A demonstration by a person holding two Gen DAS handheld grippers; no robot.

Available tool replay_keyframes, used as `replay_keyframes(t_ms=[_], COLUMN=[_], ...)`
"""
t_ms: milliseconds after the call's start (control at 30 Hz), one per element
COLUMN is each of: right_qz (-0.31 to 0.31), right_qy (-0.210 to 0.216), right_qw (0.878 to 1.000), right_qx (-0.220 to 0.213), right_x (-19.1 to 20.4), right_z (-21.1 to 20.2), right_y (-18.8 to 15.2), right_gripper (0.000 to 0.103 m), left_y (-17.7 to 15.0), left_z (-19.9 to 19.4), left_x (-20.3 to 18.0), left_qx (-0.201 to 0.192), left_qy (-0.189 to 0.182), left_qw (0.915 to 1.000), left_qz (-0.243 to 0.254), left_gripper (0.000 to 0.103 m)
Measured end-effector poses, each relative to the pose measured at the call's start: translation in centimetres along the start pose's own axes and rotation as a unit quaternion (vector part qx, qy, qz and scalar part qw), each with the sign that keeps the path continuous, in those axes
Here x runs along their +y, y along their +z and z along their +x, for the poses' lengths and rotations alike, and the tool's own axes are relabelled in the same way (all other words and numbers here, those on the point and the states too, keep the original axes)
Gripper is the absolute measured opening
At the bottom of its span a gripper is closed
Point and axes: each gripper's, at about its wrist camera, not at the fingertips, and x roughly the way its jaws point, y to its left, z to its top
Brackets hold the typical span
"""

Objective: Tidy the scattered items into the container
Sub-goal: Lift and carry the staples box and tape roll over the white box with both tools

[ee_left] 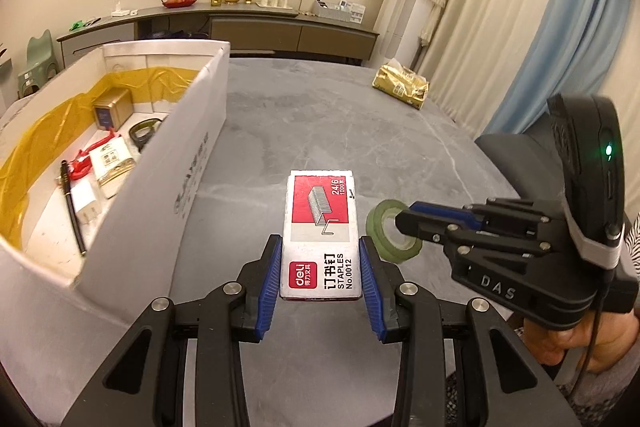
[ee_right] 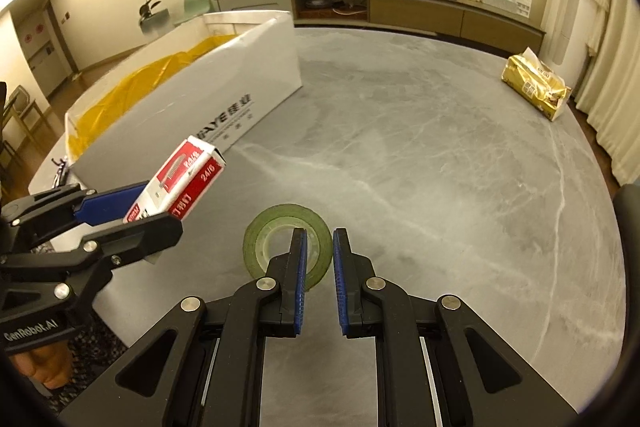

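The left tongs (ee_left: 320, 267) are clamped on a red-and-white staples box (ee_left: 320, 231), their blue pads pressed against its two long sides at the end nearest the camera. The right wrist view shows the box (ee_right: 180, 183) lifted clear of the grey marbled bench (ee_right: 440, 167) and tilted, its far end pointing up toward 1 o'clock.

From the staples box, the white cardboard container (ee_left: 168, 163) stands at 10 o'clock on the bench, lined along its far walls with yellow film. Inside it lie a small gold tin (ee_left: 113, 108), a black pen (ee_left: 72, 203), a white charger (ee_left: 86, 203), a red-trimmed packet (ee_left: 110, 163) and a dark ring-shaped item (ee_left: 143, 131).

At 3 o'clock from the box, a roll of green tape (ee_right: 280, 247) lies flat on the bench. The right tongs (ee_right: 320, 263) are narrowly open with one blue pad over the roll's core and the other just outside its rim, straddling the wall at 3 o'clock; whether the pads touch it I cannot tell.

A gold tissue pack (ee_right: 536, 87) lies well apart near the bench's far edge at 1 o'clock.
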Motion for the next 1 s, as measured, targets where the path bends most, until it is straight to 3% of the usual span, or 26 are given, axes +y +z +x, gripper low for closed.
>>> replay_keyframes(t_ms=[567,1000], right_qz=[-0.008,-0.042], right_qy=[0.023,0.032], right_qw=[0.999,0.997], right_qx=[-0.035,-0.055], right_x=[4.2,7.6], right_z=[-3.9,-5.6], right_y=[0.4,2.9], right_gripper=[0.013,0.013], left_y=[-0.2,0.6], left_z=[-6.5,-9.8], left_x=[2.5,5.0], left_qx=[-0.048,-0.078], left_qy=[0.014,0.023], left_qw=[0.9984,0.9957], left_qz=[-0.025,-0.046], left_gripper=[0.039,0.039])
